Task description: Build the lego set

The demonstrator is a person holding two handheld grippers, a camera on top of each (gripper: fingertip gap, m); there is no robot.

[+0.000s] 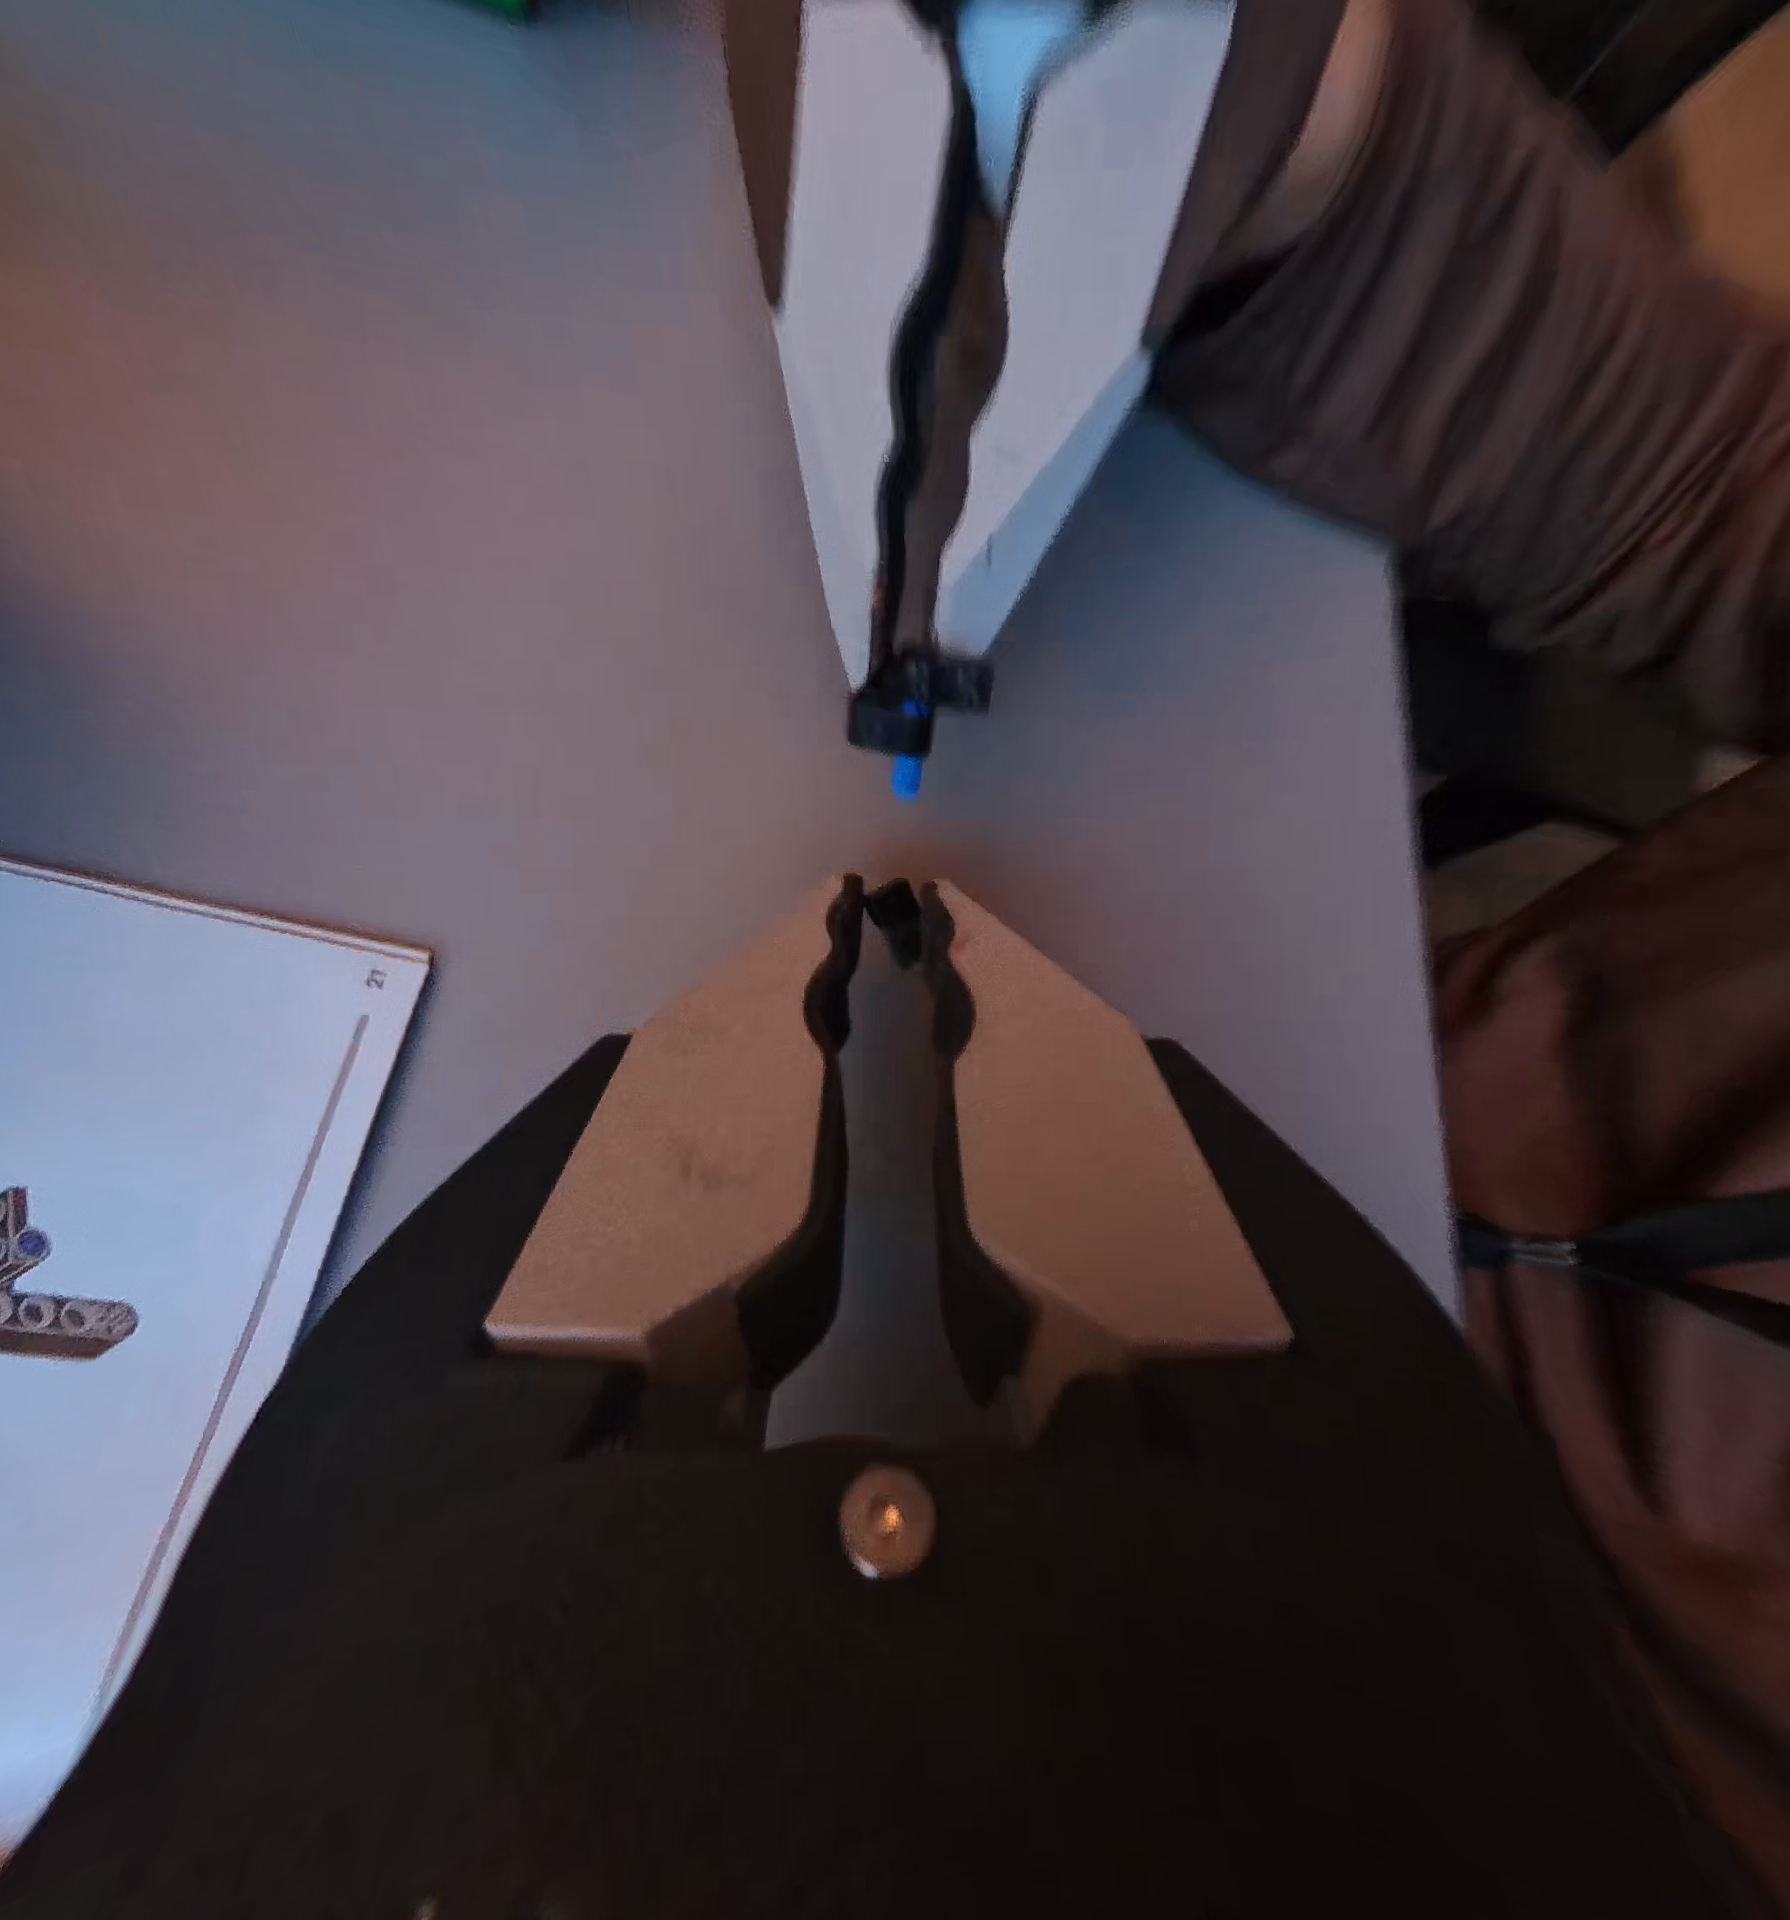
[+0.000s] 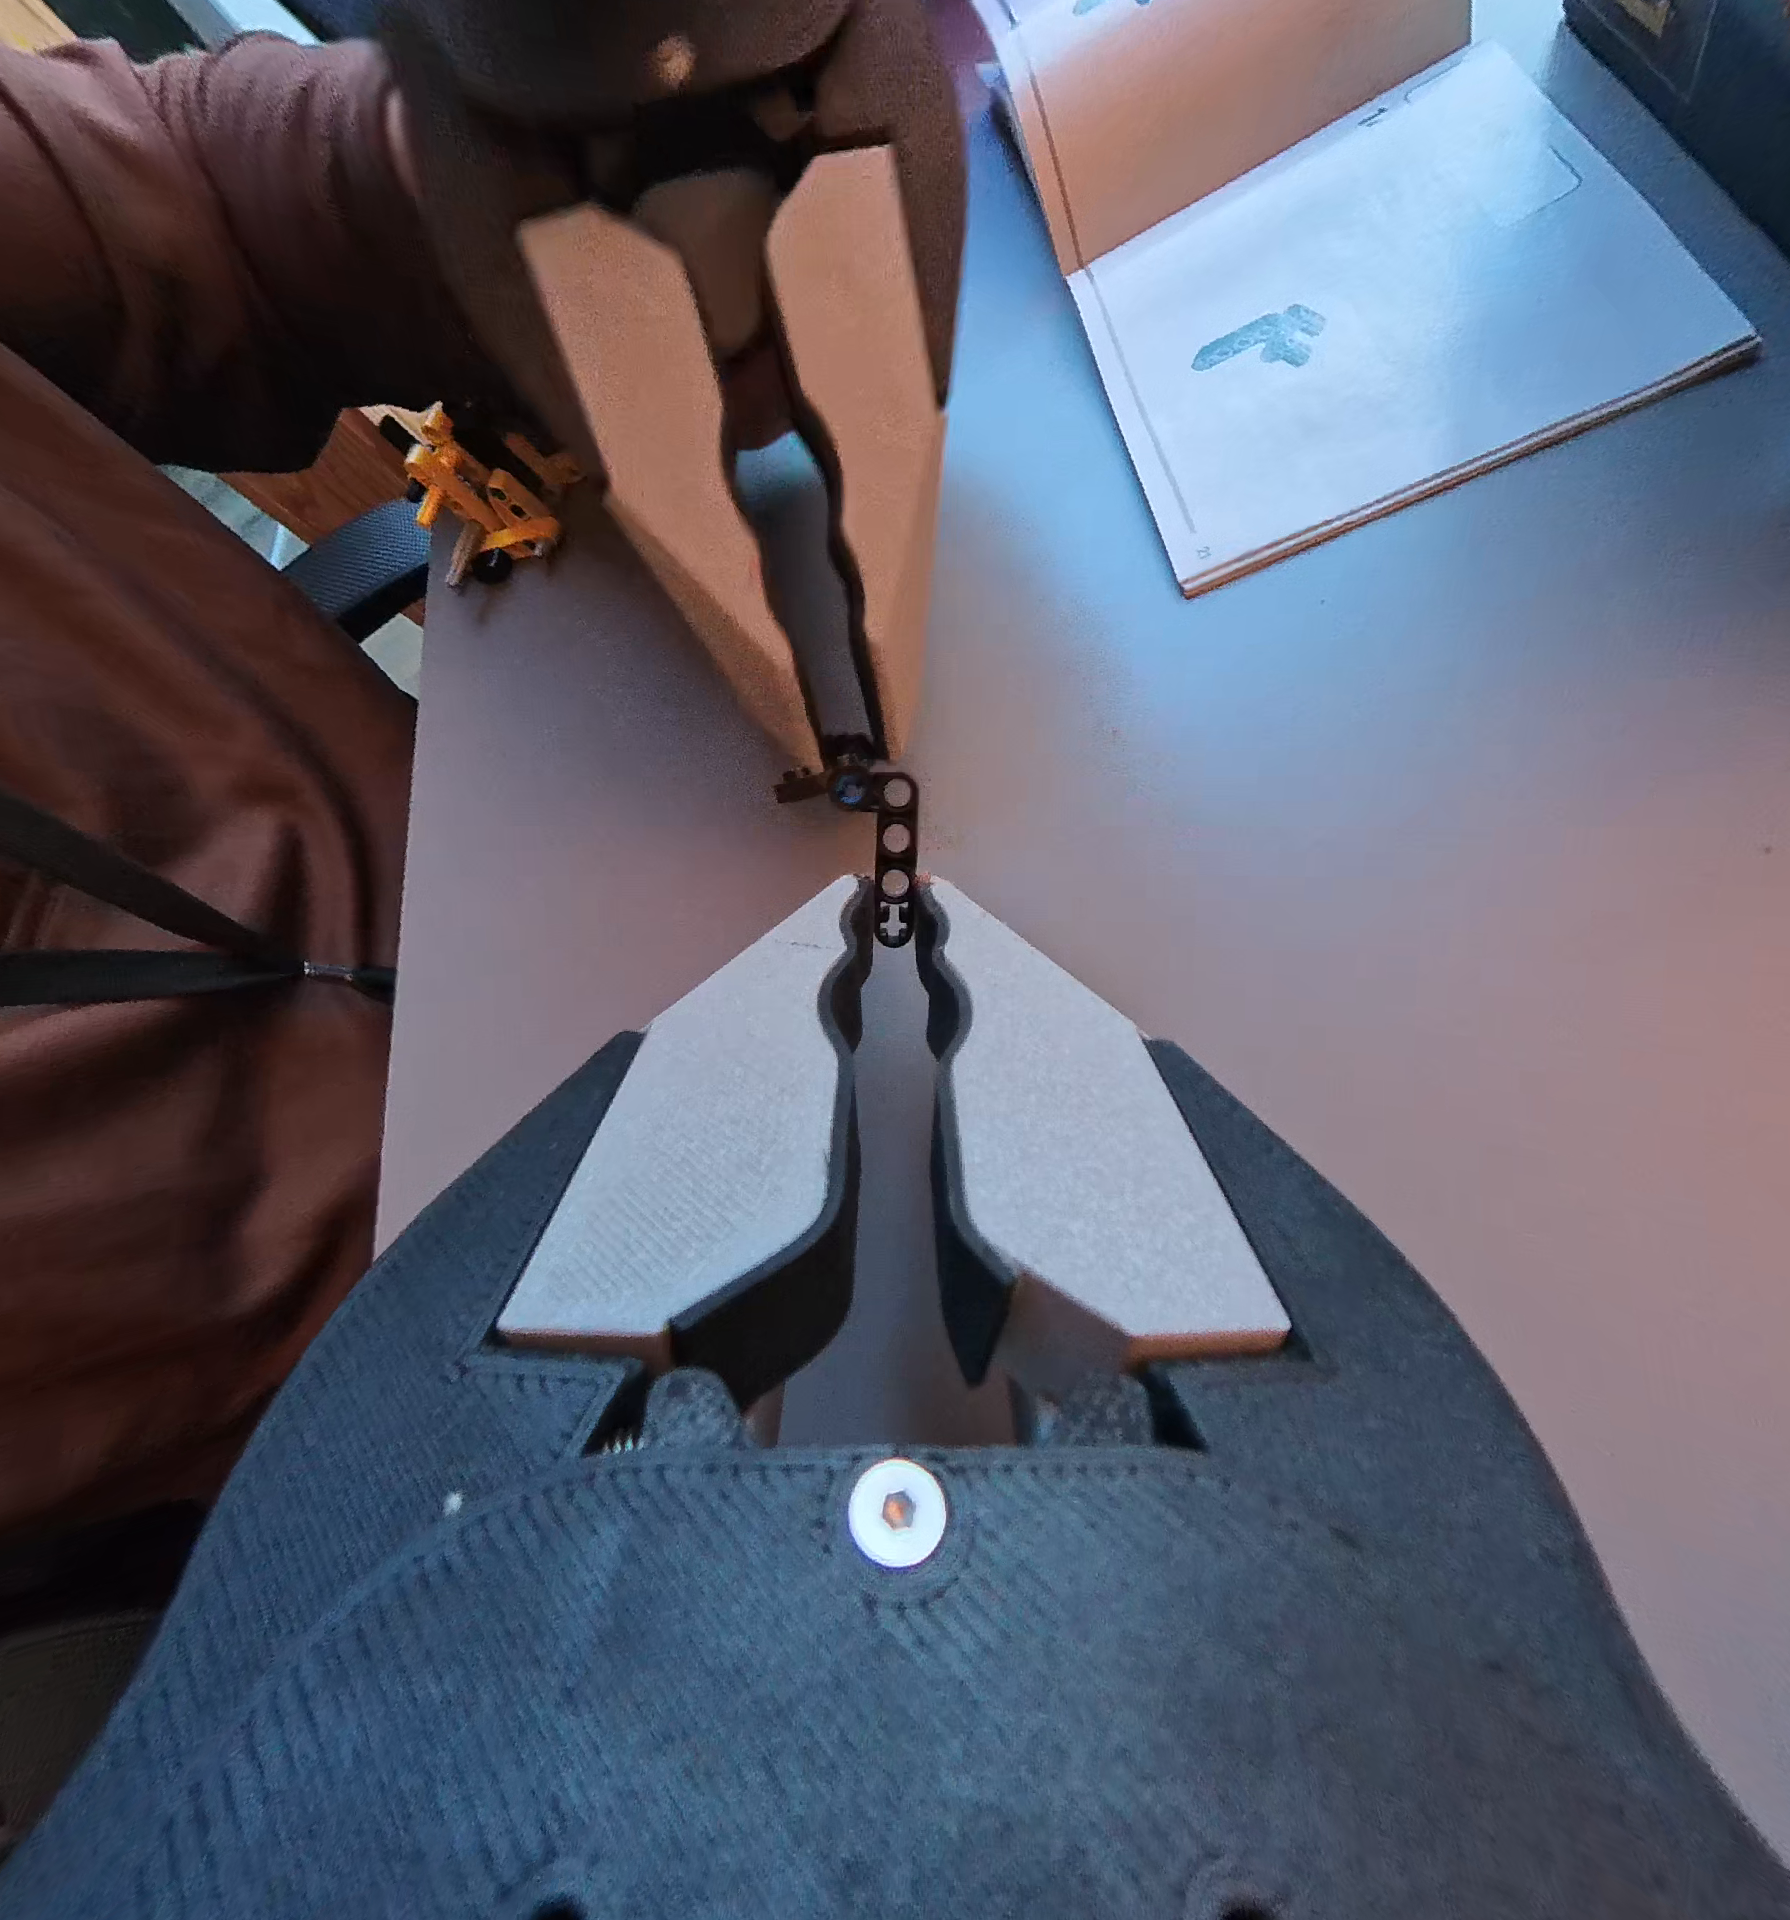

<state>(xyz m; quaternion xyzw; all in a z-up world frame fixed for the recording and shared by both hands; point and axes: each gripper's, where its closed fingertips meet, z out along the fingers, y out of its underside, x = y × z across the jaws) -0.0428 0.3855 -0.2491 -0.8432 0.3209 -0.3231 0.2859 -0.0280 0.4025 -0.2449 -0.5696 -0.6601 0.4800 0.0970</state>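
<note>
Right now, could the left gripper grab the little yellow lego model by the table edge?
Probably not yet. The left gripper is shut on a small black piece, and the yellow model sits off behind it.

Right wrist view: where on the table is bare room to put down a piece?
Free: the grey table between the open instruction booklet and the right hand-held gripper. Crowded: the left edge near the small yellow lego model and the meeting fingertips.

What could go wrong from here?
1. The right gripper pinches the beam only by its end; pushing against it may swing it.
2. The left gripper holds its small black piece at the very tips; it may slip out.
3. The yellow model sits at the table edge, by the sleeve; a nudge could drop it.
</note>
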